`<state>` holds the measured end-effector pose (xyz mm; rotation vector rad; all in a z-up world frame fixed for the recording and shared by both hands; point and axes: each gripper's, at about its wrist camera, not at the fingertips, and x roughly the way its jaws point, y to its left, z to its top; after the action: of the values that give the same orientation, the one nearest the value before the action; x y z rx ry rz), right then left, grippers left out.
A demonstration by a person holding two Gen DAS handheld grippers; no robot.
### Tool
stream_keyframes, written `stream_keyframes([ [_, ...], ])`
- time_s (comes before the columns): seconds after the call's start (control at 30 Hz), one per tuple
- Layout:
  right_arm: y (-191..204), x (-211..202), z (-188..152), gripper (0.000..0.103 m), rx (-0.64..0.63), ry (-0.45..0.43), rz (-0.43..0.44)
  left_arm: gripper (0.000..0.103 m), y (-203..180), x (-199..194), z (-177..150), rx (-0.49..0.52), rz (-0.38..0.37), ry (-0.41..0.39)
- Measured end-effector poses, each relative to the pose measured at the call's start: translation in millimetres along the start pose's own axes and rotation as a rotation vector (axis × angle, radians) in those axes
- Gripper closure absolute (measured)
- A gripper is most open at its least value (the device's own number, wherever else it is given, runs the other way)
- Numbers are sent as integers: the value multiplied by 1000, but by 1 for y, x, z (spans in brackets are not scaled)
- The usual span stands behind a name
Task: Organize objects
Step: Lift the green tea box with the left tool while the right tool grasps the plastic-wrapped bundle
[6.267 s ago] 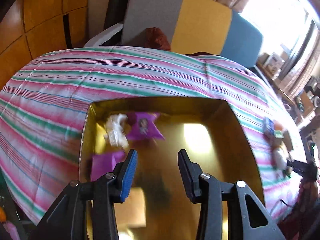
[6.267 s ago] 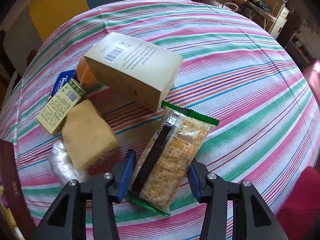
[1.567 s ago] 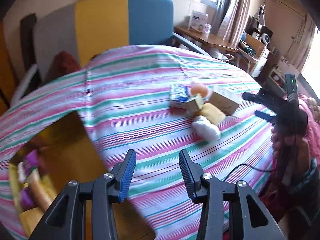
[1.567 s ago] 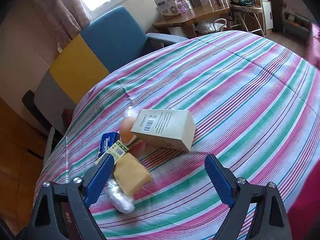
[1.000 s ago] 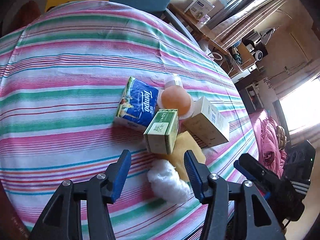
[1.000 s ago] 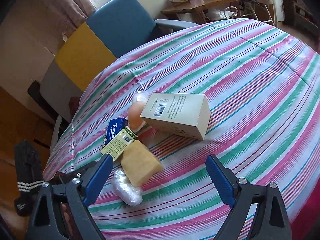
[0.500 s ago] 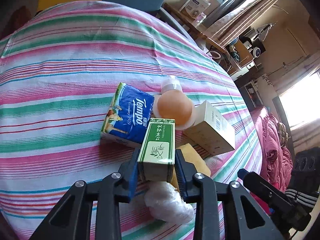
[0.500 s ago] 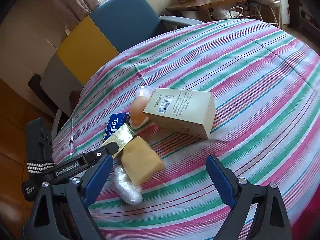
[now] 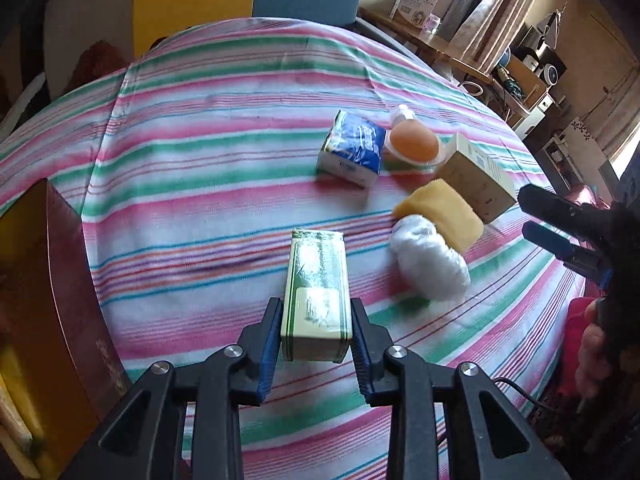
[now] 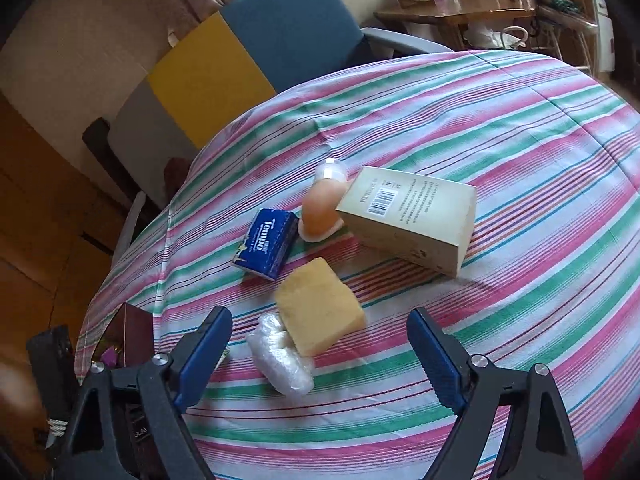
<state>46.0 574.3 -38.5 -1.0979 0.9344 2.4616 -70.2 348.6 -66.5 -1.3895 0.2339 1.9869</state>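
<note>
While the right gripper (image 10: 318, 354) gapes wide and empty at lower centre, the left gripper (image 9: 316, 338) clamps a small green-and-cream rectangular carton (image 9: 317, 294).

Daylight enters from windows at top; scene bright. Left wrist view motion-blurred, striped cloth (image 9: 224, 168) smeared. Right wrist view sharper. Fisheye bends edges, dark vignette in corners. Soft shadows.

We are looking down along each claw from above, both cameras sharing the striped cloth-covered worktop (image 9: 224, 184) and its blue rectangular tissue pack (image 10: 267, 243).
</note>
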Motion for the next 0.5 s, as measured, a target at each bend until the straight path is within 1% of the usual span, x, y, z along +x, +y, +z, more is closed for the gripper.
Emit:
stream_keyframes([
  [0.03,4,1,-1,19,-19,2,10,69,-1,0,-3,-2,-12,4],
  [0.07,8,1,-2,22,-38,5,18,64,-3,0,-5,1,-14,4],
  [0.1,11,3,-3,23,-55,11,23,62,-4,0,-6,10,-11,5],
  [0.2,19,7,-6,30,-101,25,11,61,-10,-1,-8,40,8,5],
  [0.3,20,9,-7,34,-120,31,5,61,-15,2,-6,68,39,0],
  [0.43,20,11,-6,34,-125,34,-5,61,-12,10,-4,76,61,12],
  [0.47,21,11,-7,35,-129,35,-7,64,-11,11,-4,75,60,12],
  [0.5,22,11,-7,37,-136,37,-6,70,-11,12,-5,76,59,10],
])
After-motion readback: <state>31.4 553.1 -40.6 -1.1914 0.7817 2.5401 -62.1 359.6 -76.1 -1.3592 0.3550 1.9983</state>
